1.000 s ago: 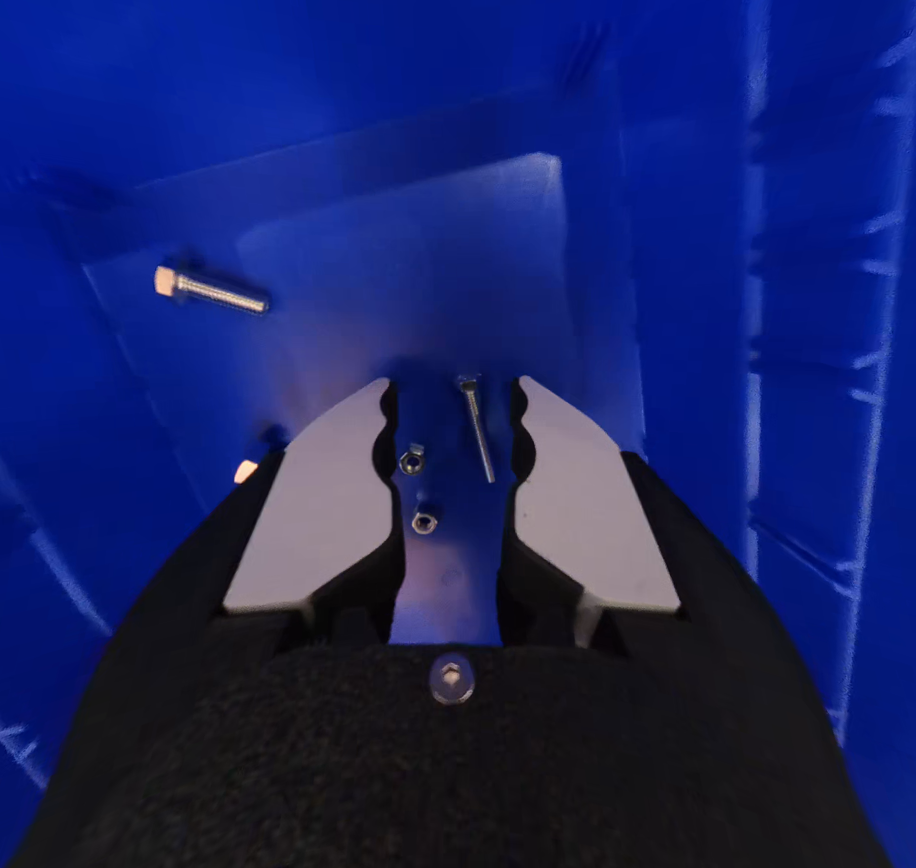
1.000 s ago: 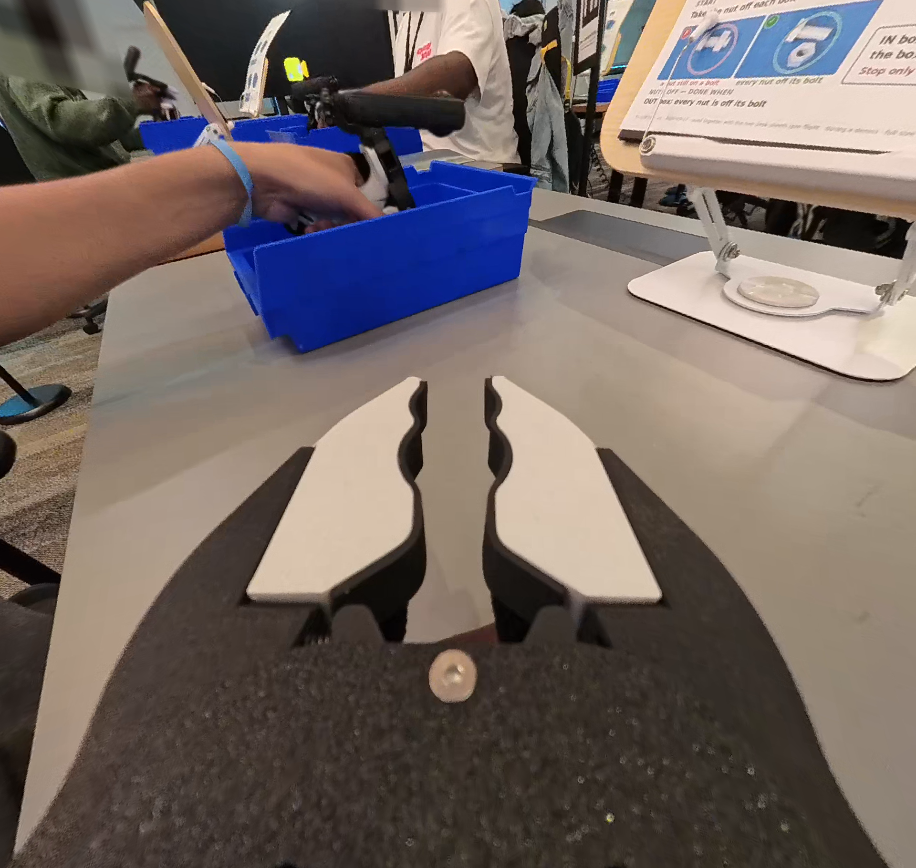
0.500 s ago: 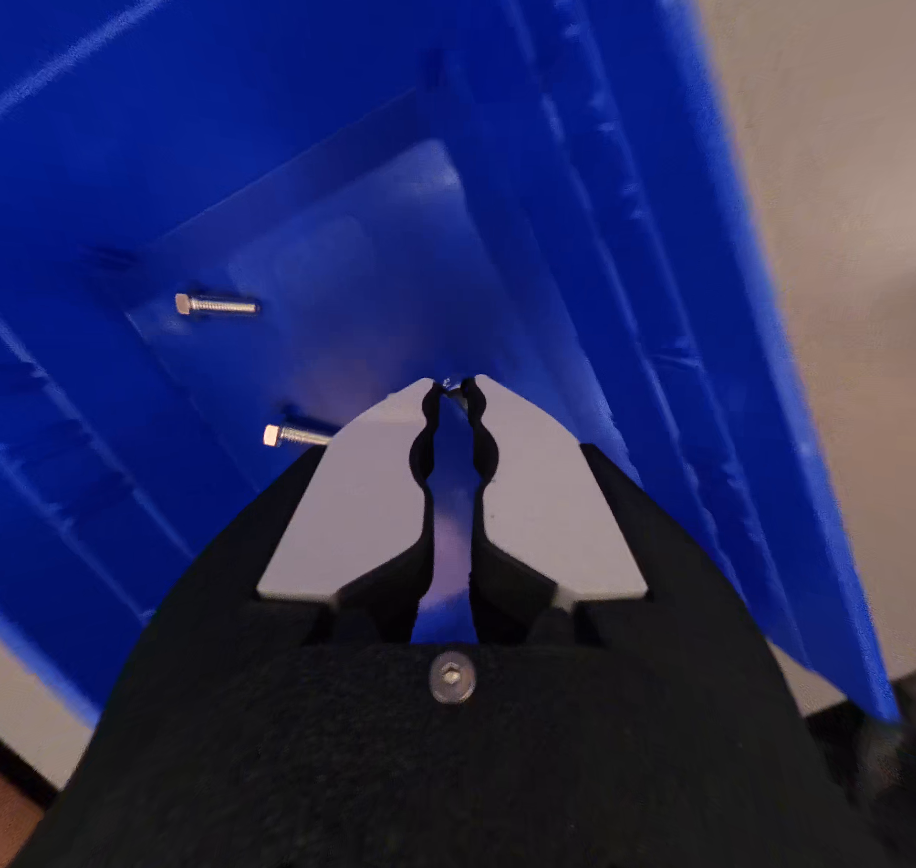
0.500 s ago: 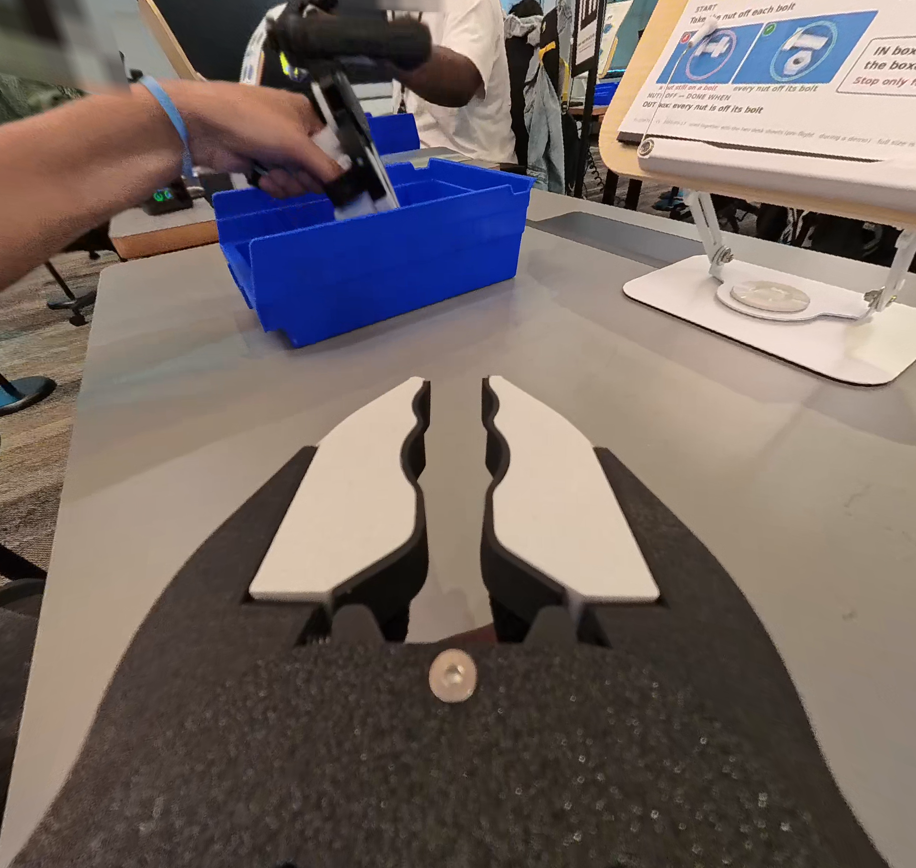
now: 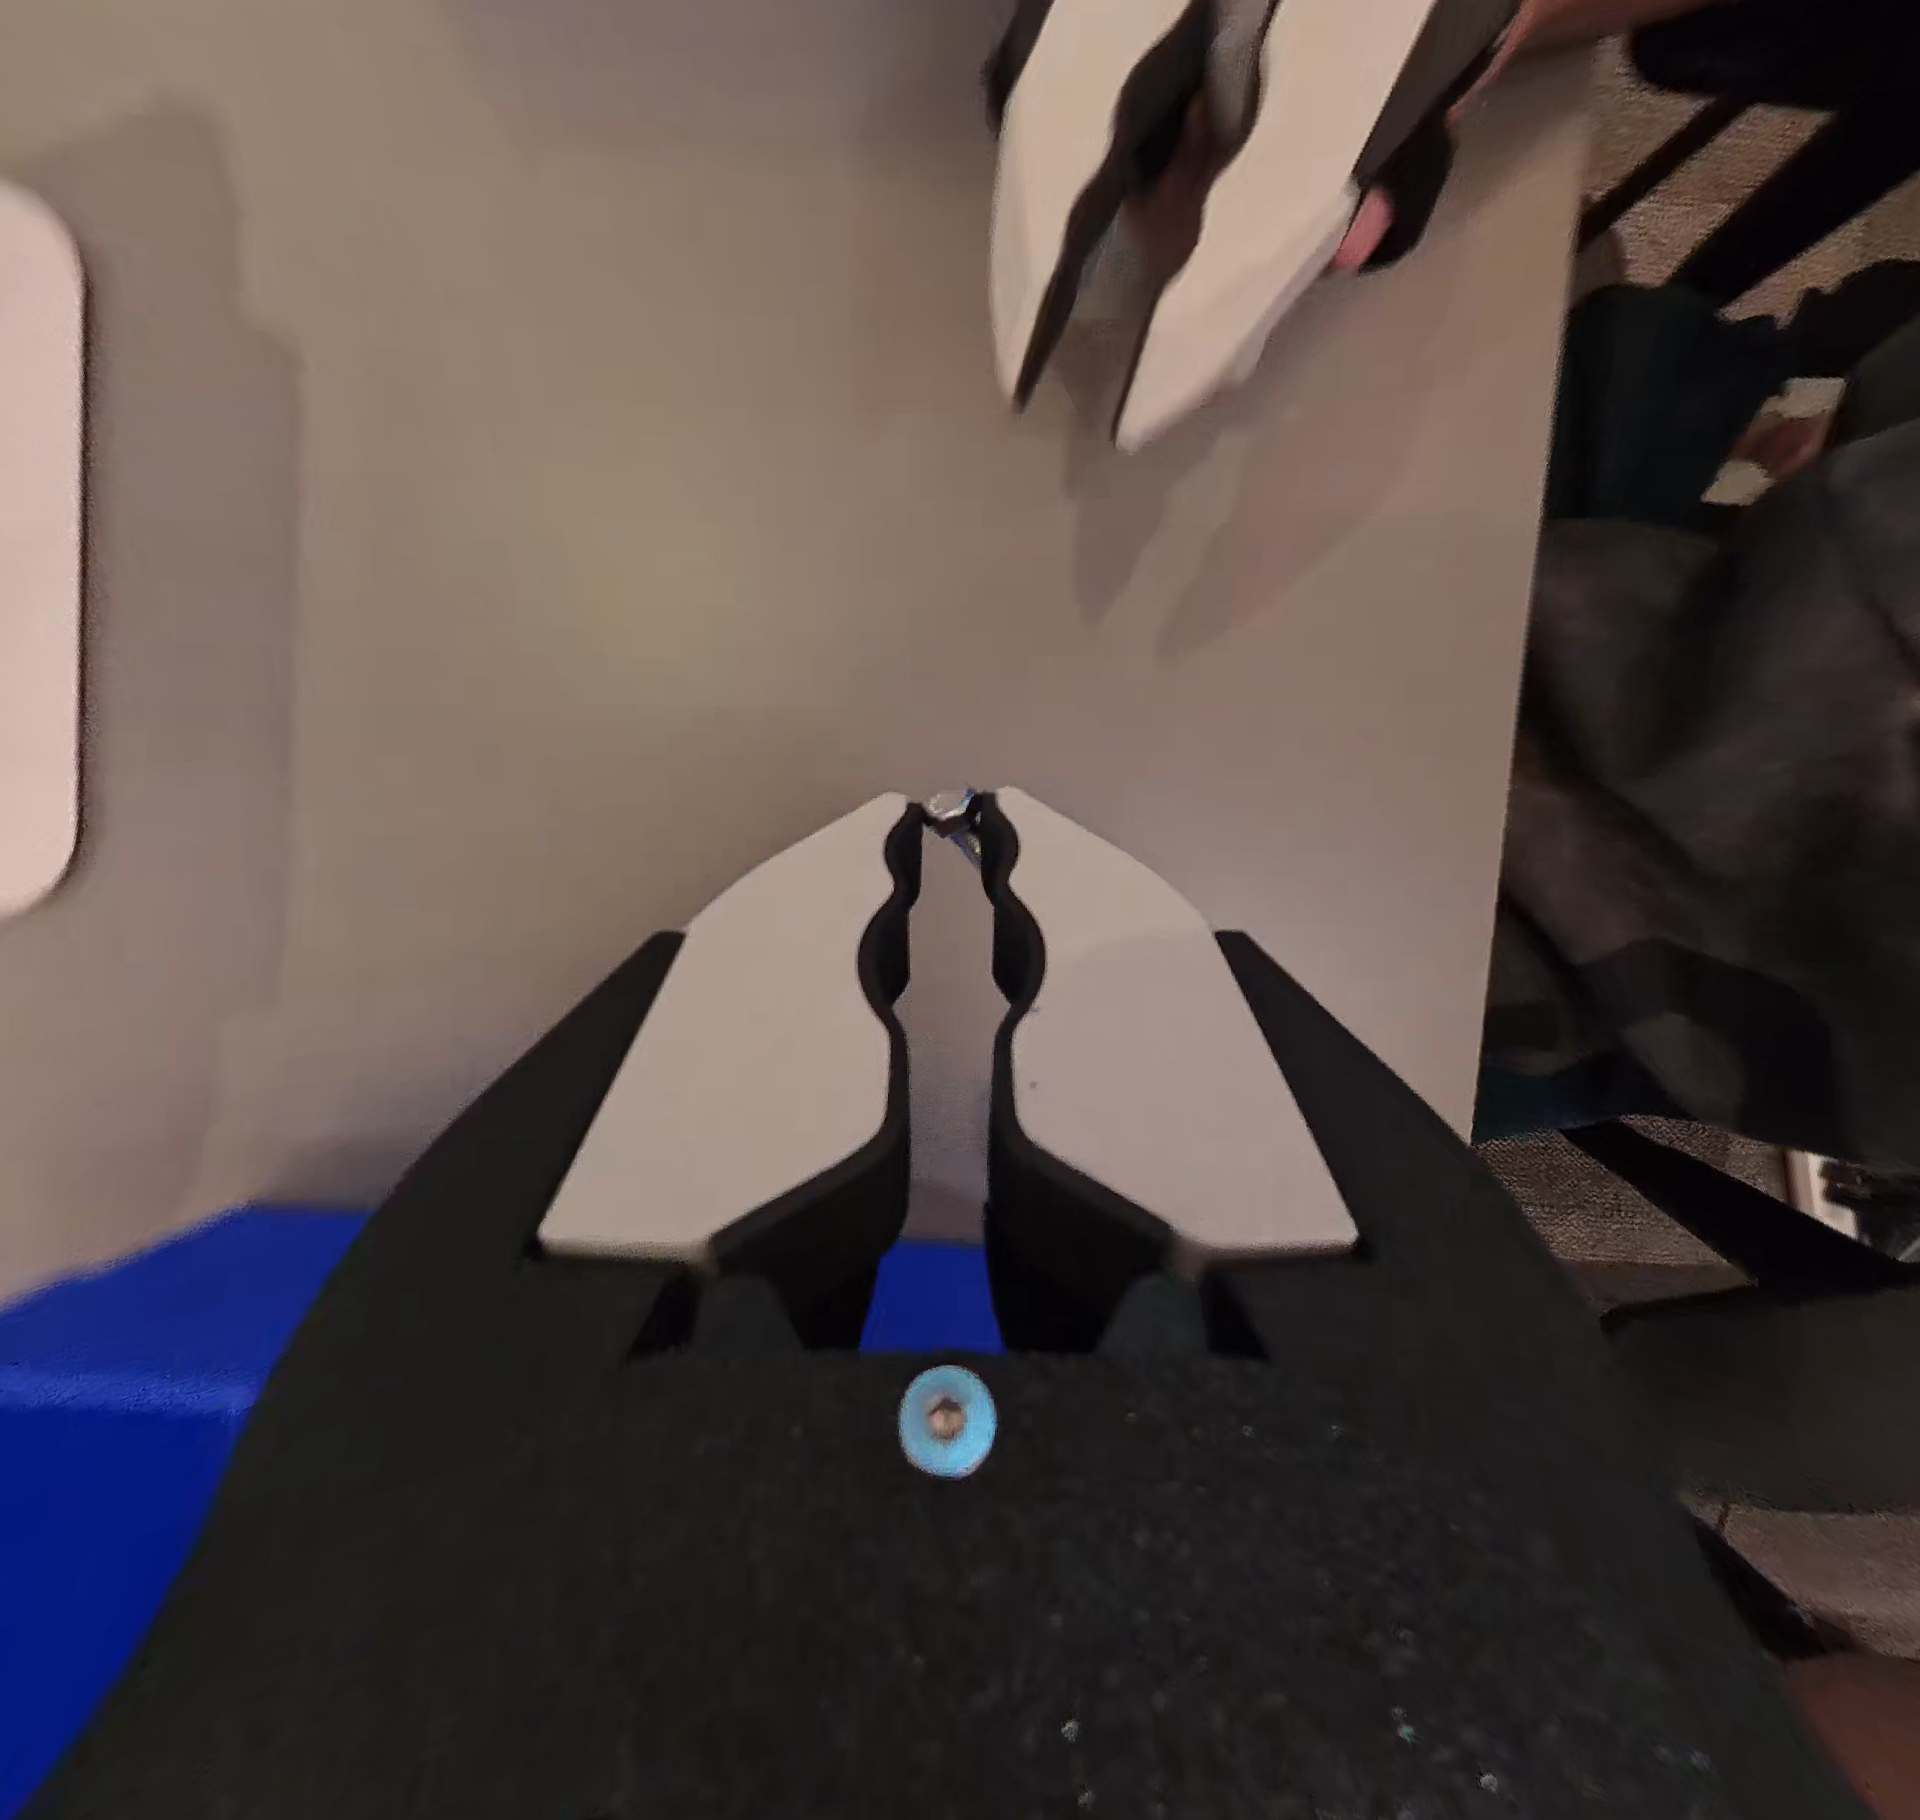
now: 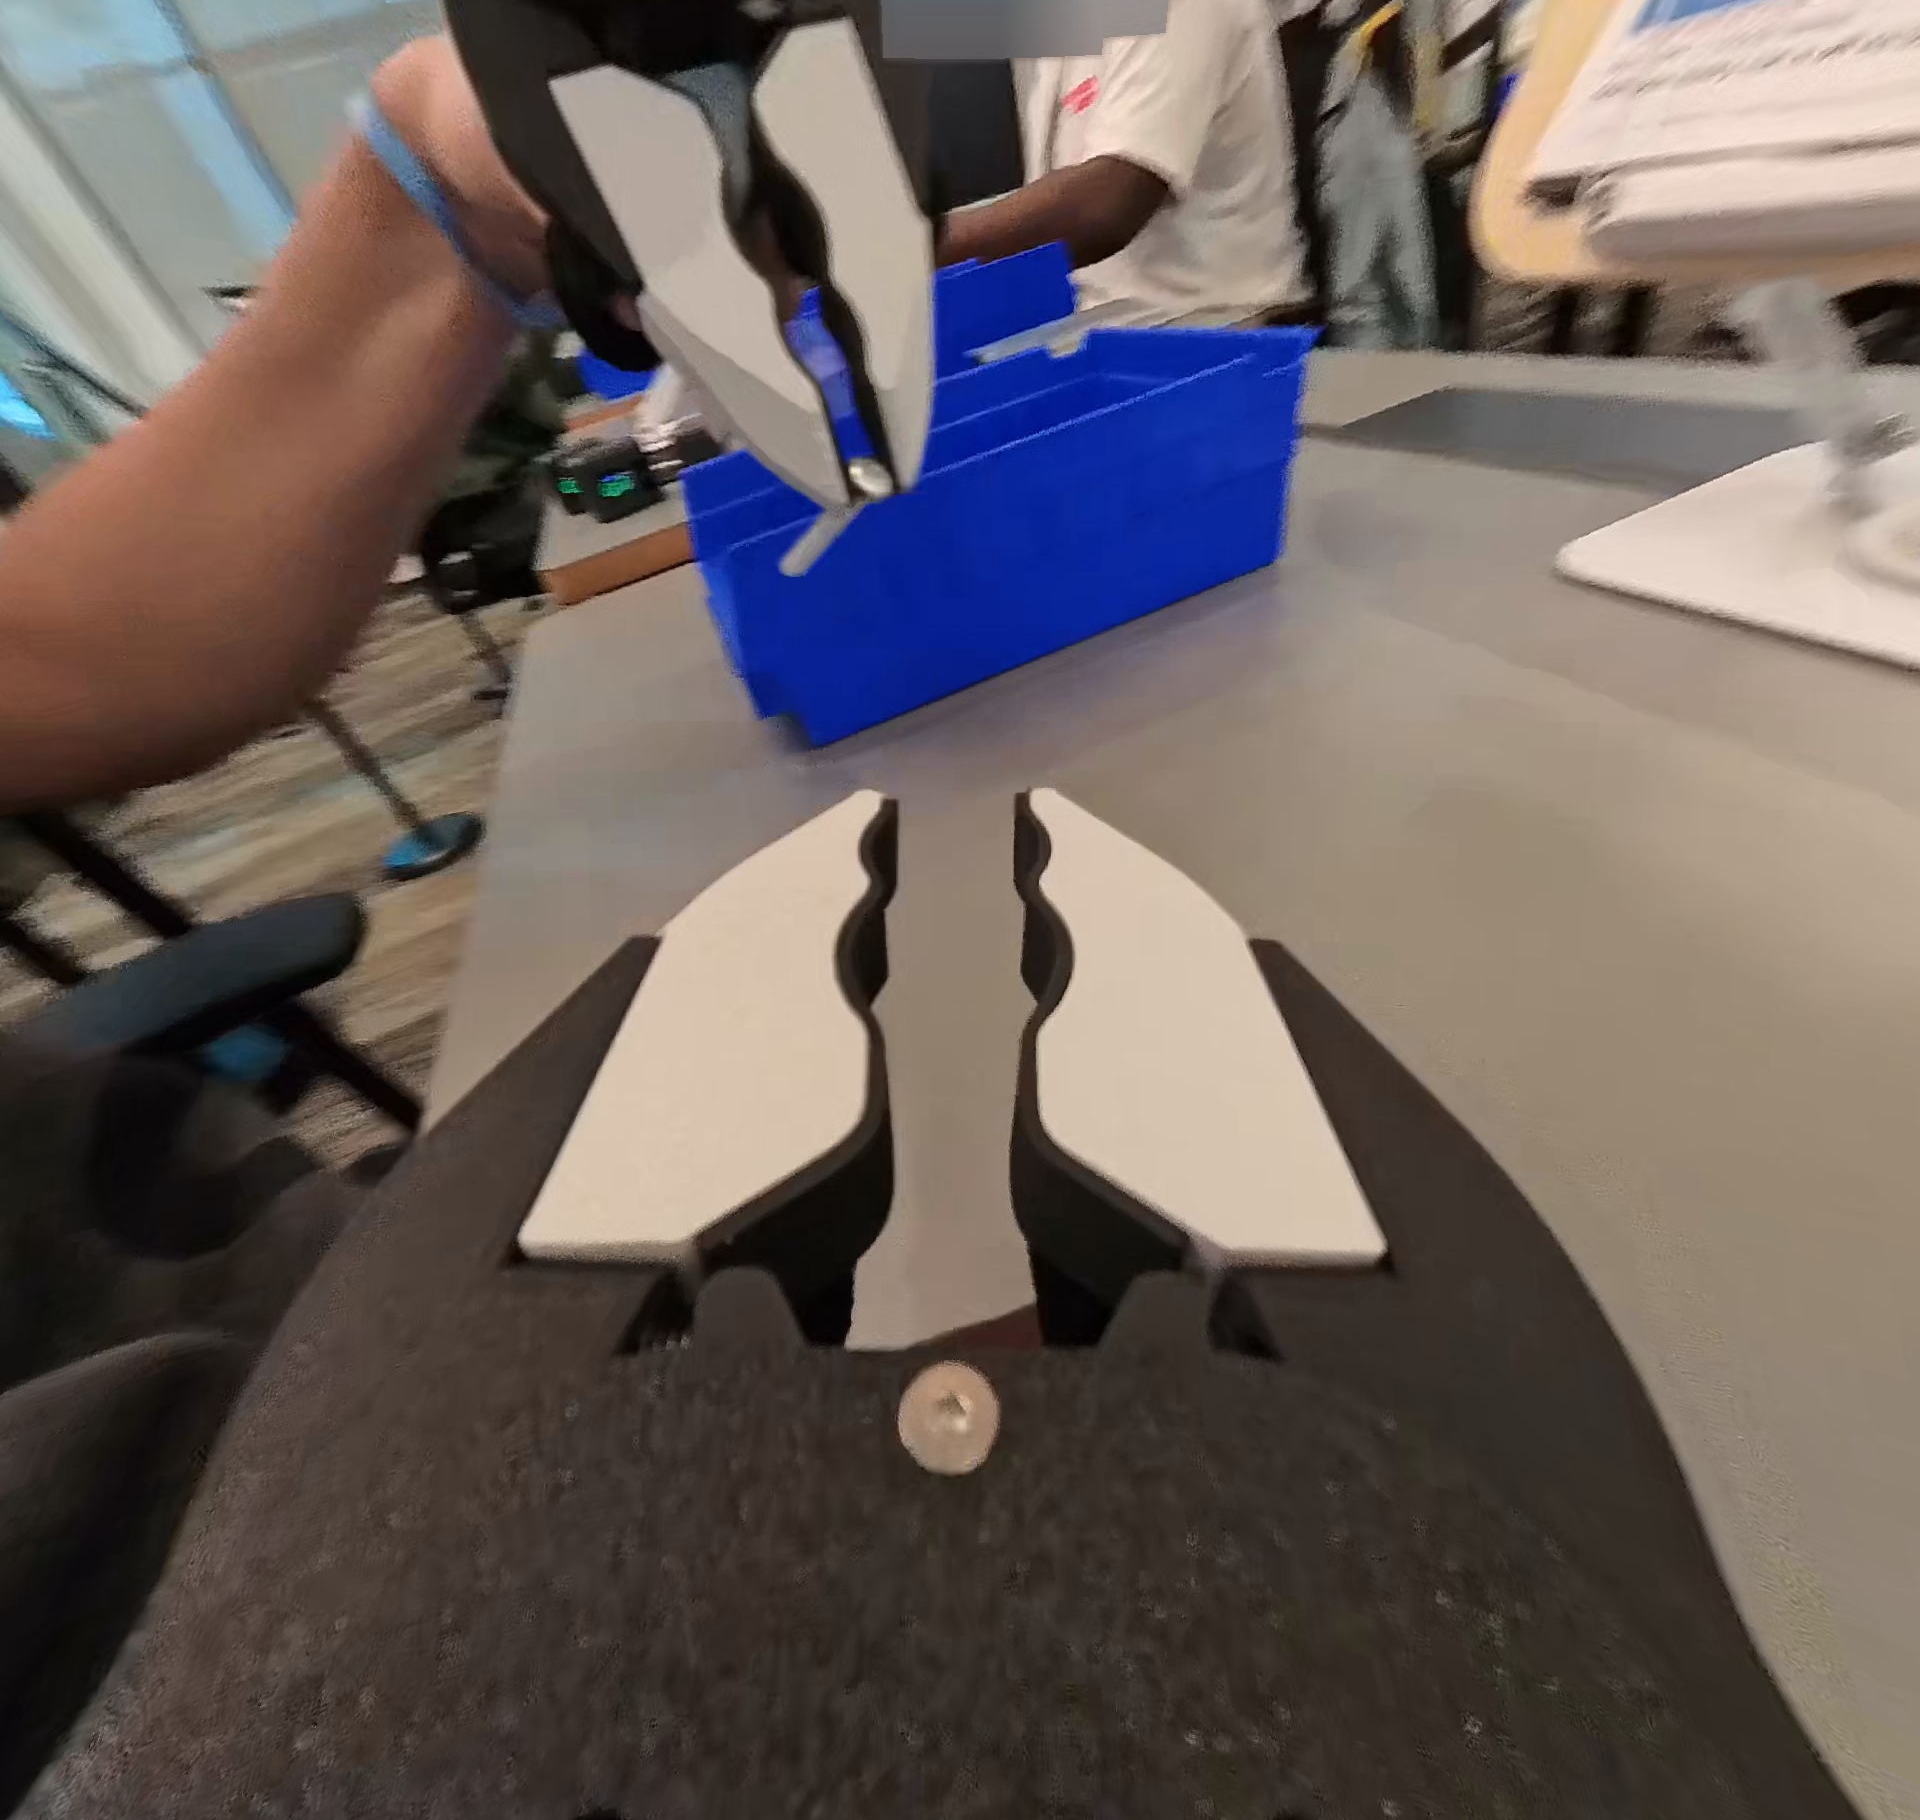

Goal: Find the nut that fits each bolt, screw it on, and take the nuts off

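My left gripper (image 5: 951, 806) is shut on the head of a thin silver bolt (image 5: 954, 814) and holds it in the air above the grey table (image 5: 623, 575). In the right wrist view the left gripper (image 6: 868, 482) hangs in front of the blue bin (image 6: 1018, 544), and the bolt (image 6: 821, 534) sticks out down and to the left from its tips. My right gripper (image 6: 951, 814) is open and empty, low over the table. It also shows in the left wrist view (image 5: 1081, 420), pointing toward the left gripper.
The blue bin's edge (image 5: 156, 1334) shows at the lower left of the left wrist view. A white stand base (image 6: 1745, 565) with a tilted instruction board (image 6: 1714, 108) is at the right. The table edge (image 5: 1527, 627), chairs and people lie beyond. The tips of one gripper are about 9 cm away from the tips of the other.
My left gripper shut on the thin bolt inside the bin, lifted it out and swung over the table toward the right gripper. The right gripper stayed open and moved a little.
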Available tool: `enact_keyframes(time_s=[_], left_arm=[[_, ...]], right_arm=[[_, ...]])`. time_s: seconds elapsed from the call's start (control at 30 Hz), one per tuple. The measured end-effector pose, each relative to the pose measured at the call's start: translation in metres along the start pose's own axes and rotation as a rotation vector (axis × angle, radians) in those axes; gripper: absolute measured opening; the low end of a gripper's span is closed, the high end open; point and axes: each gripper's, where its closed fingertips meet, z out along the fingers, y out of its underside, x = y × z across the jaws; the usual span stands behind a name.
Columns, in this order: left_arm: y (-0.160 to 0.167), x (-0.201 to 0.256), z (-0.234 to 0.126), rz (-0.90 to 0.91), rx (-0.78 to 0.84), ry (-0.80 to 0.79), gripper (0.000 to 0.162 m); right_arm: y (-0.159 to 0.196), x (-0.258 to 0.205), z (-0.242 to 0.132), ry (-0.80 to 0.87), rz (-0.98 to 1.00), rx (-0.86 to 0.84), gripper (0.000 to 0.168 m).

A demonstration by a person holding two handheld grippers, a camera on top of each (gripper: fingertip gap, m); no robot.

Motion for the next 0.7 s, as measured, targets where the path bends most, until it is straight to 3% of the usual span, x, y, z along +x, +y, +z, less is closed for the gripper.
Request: enact_keyframes(time_s=[0.07, 0.23, 0.4, 0.6, 0.67, 0.7], left_arm=[[-0.012, -0.001, 0.019, 0.04, -0.034, 0.0, 0.01], [-0.001, -0.02, 0.086, 0.089, -0.28, 0.017, 0.01], [0.001, -0.025, 0.132, 0.158, -0.335, 0.147, 0.01], [0.001, -0.016, 0.147, 0.277, -0.35, 0.235, 0.011], [-0.001, -0.012, 0.136, 0.258, -0.356, 0.217, 0.035], [-0.001, -0.01, 0.126, 0.246, -0.347, 0.195, 0.038]], right_arm=[[0.0, 0.003, -0.001, -0.002, 0.027, -0.003, 0.022], [-0.005, 0.047, -0.021, 0.243, -0.039, 0.008, 0.021], [0.005, 0.069, -0.037, 0.306, 0.054, -0.029, 0.022], [0.013, 0.066, -0.032, 0.245, 0.128, -0.079, 0.027], [0.019, 0.061, -0.029, 0.212, 0.128, -0.126, 0.031], [0.022, 0.058, -0.028, 0.192, 0.119, -0.157, 0.032]])
